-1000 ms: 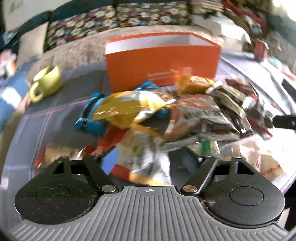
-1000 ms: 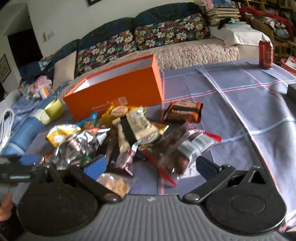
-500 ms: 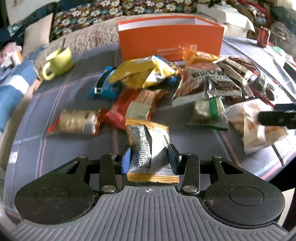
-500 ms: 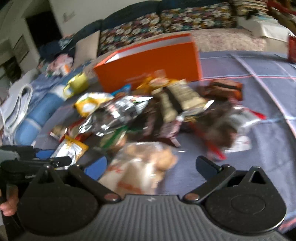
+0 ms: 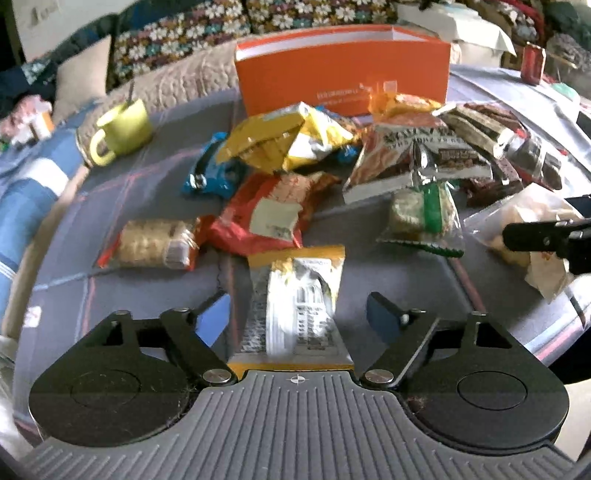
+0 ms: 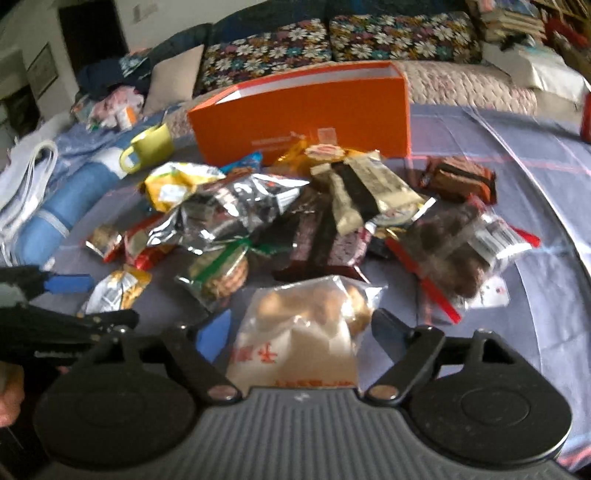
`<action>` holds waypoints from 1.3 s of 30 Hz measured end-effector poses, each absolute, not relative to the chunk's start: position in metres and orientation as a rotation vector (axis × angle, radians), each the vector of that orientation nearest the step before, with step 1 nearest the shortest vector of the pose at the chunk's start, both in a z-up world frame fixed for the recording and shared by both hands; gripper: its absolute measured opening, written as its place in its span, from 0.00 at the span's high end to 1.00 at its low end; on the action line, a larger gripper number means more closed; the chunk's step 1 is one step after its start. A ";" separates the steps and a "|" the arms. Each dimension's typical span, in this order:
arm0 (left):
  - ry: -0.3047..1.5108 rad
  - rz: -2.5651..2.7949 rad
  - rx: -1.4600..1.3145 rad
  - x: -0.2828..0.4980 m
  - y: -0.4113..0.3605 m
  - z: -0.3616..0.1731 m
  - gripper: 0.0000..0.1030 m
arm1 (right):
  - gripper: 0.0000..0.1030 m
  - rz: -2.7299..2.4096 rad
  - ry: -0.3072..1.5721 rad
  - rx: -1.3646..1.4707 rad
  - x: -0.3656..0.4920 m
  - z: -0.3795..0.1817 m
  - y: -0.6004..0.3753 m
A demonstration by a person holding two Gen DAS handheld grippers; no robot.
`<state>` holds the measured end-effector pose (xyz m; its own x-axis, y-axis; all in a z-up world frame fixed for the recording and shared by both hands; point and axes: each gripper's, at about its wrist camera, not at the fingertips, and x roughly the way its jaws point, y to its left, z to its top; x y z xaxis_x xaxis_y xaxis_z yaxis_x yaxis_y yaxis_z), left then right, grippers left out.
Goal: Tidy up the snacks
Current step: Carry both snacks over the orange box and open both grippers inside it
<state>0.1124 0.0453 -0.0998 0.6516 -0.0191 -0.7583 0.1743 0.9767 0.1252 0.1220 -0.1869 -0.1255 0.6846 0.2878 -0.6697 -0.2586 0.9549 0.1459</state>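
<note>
Snacks (image 6: 295, 218) are spread in a heap on the blue checked cloth (image 6: 517, 155), in front of the orange box (image 6: 303, 110). A silver packet (image 5: 295, 306) is lying between the opening jaws of the left gripper (image 5: 299, 314), untouched. A clear bag of buns (image 6: 306, 332) is seen between the closing jaws of the right gripper (image 6: 303, 332), not yet pressed.

A yellow-green mug (image 5: 123, 127) with a utensil standing in it sits on the plaid tablecloth (image 6: 517, 155). Behind the mug runs a sofa with floral cushions (image 6: 402, 35) and a plain beige pillow (image 6: 173, 83). Far right of the mug, a red drink can (image 5: 532, 66) stands near the cloth's edge.
</note>
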 end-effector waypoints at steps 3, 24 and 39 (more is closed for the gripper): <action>0.862 -0.122 0.161 0.111 0.049 -0.103 0.84 | 0.27 0.319 0.743 -0.024 0.117 -0.132 -0.182; 0.587 -0.226 -0.125 0.251 0.079 0.043 1.00 | 0.41 0.394 0.425 0.046 0.274 0.008 -0.210; 0.634 -0.166 -0.010 0.392 0.047 -0.012 0.75 | 0.13 0.389 0.450 0.061 0.374 -0.027 -0.203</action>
<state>0.3916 0.0466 -0.0120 0.7926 -0.1574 -0.5891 0.1513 0.9867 -0.0600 0.3738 -0.2030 -0.0274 0.8283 0.3793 -0.4123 -0.3528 0.9248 0.1420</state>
